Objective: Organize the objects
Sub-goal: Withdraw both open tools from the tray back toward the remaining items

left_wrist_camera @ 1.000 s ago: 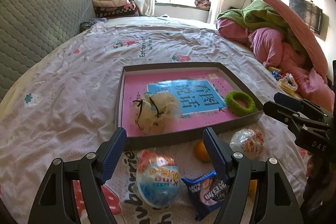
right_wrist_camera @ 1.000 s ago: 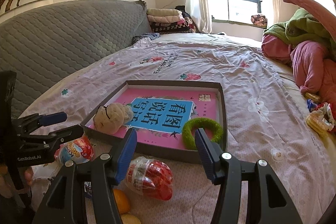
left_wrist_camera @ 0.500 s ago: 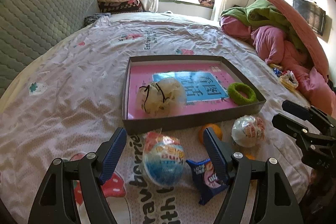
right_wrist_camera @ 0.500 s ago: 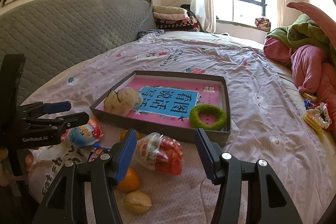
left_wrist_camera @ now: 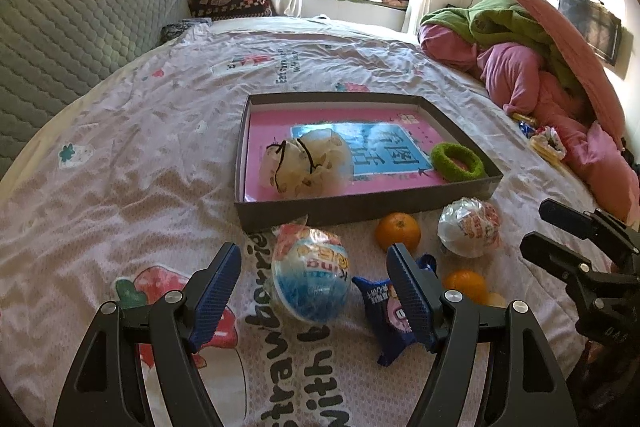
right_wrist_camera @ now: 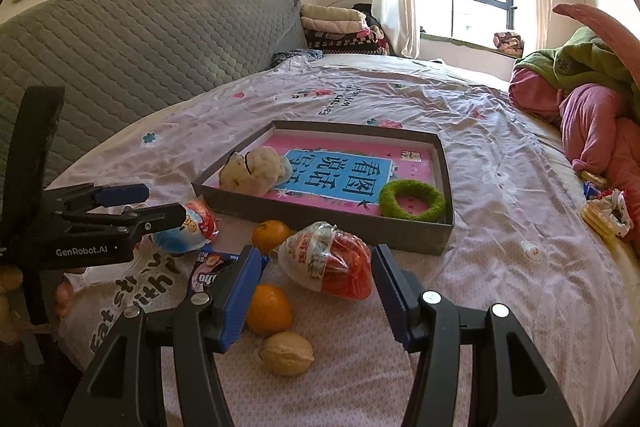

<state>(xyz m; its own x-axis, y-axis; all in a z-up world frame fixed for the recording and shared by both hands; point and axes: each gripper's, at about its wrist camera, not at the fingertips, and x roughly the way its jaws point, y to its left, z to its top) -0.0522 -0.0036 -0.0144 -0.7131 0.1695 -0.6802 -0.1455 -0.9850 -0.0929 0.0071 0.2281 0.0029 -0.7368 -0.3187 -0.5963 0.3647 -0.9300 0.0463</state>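
Note:
A shallow grey box point(left_wrist_camera: 360, 211) with a pink book in its bottom lies on the bed; a cream fluffy pouch point(left_wrist_camera: 308, 167) and a green ring point(left_wrist_camera: 440, 159) sit inside. In front of it lie a blue-and-white wrapped egg point(left_wrist_camera: 310, 275), a red-and-white wrapped egg point(right_wrist_camera: 332, 263), two oranges point(right_wrist_camera: 270, 233) point(right_wrist_camera: 268, 309), a walnut point(right_wrist_camera: 286, 353) and a blue snack packet point(left_wrist_camera: 384, 311). My left gripper point(left_wrist_camera: 312, 291) is open, hovering with the blue egg framed between its fingers. My right gripper point(right_wrist_camera: 316, 287) is open just short of the red egg.
A grey quilted headboard point(right_wrist_camera: 140, 39) runs along the left. Pink and green bedding point(left_wrist_camera: 540, 67) is heaped at the right, with small wrappers point(right_wrist_camera: 604, 211) beside it. Folded blankets point(right_wrist_camera: 340, 27) are stacked by the window. Printed sheet stretches beyond the box.
Both grippers have drawn back from the box, so it looks smaller and farther. The walnut and the nearer orange have come into the right wrist view. Neither jaw has changed width.

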